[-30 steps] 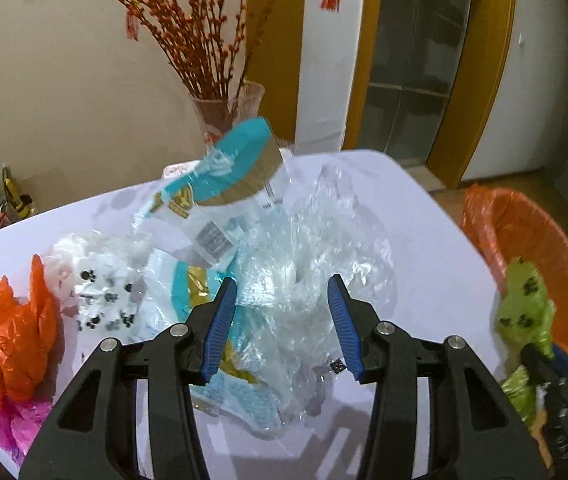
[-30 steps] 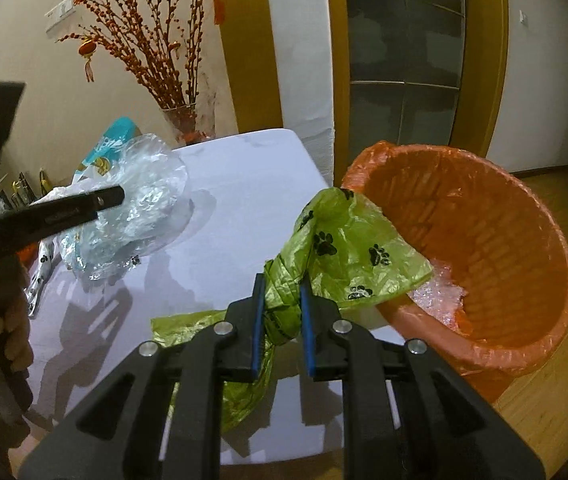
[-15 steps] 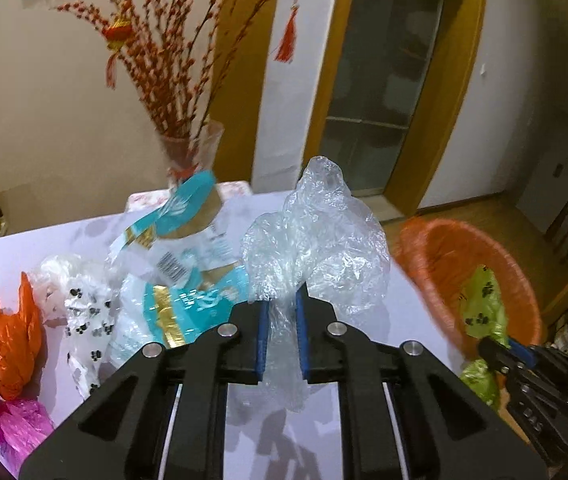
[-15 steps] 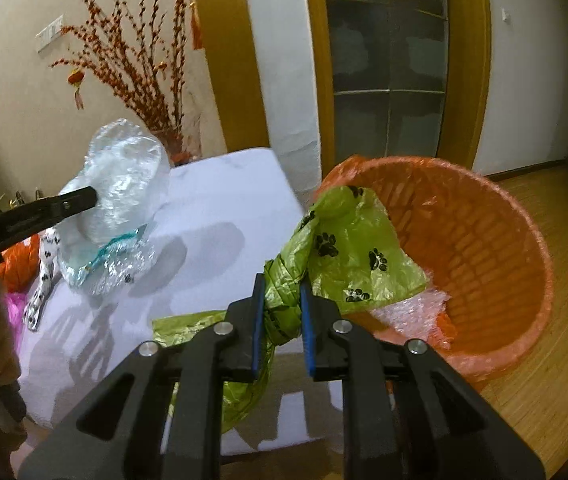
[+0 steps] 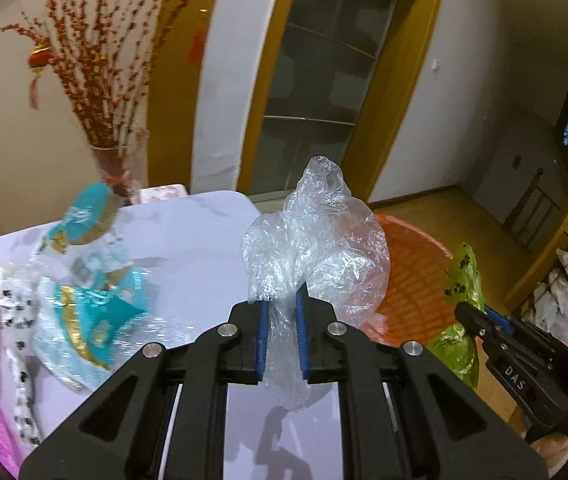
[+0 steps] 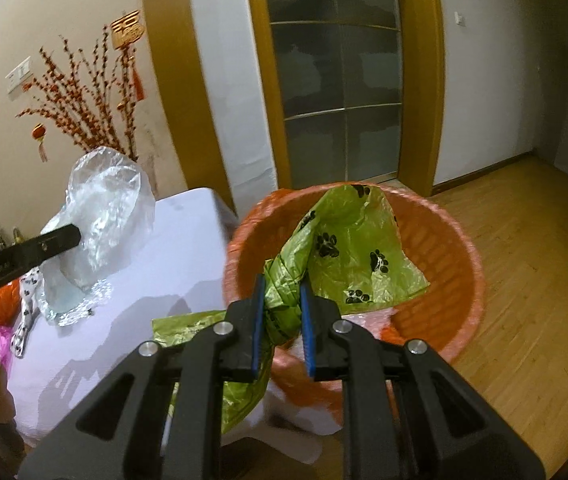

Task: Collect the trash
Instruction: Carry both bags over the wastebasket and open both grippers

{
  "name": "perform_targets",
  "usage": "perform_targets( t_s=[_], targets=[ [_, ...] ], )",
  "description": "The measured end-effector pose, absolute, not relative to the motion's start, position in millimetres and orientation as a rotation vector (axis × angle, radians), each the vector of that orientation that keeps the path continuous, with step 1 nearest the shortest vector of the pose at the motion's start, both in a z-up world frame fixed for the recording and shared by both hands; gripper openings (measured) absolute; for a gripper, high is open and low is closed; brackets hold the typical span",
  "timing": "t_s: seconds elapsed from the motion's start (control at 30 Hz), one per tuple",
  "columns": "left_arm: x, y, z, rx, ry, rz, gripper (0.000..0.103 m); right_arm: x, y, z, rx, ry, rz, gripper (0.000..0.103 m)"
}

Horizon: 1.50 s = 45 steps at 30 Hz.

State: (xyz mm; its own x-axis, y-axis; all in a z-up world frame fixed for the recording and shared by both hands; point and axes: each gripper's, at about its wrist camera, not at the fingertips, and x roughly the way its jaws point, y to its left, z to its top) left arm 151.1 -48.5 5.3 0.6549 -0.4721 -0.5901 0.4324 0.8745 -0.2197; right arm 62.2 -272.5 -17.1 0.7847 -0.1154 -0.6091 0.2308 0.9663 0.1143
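Left gripper [image 5: 279,332]: clamped on clear bag [image 5: 316,248], lifted above table [image 5: 203,240].
Right gripper [image 6: 281,320]: pinching green bag [image 6: 348,256] over orange basket [image 6: 452,240].
Tip: release only once inside the rim (2 loose, floaty bags).

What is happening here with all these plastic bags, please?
A person is clearing trash from a white table with two hand-held tongs. The left tongs are shut on a crumpled clear plastic bag, lifted above the table. The right tongs grip a green plastic bag with black paw prints over the orange plastic basket. More wrappers lie on the table.
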Motion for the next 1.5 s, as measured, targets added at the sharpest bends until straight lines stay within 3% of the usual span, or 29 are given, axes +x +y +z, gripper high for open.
perform_targets(
  t_s=[0.97,1.13,1.27,1.37,1.5],
  targets=[
    [169,-162,-12,-0.057,0.759,-0.682,0.012,76,-360,-16,0.162,0.618,-0.339,0.017],
    [174,-176,-22,-0.050,0.791,-0.691,0.013,86,-366,-21,0.167,0.624,-0.323,0.024],
    [177,-179,-29,-0.051,0.820,-0.686,0.026,88,-372,-27,0.182,0.634,-0.320,0.039],
    [177,-176,-32,-0.048,0.828,-0.682,0.037,86,-373,-30,0.193,0.638,-0.326,0.041],
    [177,-167,-33,-0.053,0.833,-0.672,0.037,80,-373,-32,0.200,0.642,-0.340,0.041]
  ],
)
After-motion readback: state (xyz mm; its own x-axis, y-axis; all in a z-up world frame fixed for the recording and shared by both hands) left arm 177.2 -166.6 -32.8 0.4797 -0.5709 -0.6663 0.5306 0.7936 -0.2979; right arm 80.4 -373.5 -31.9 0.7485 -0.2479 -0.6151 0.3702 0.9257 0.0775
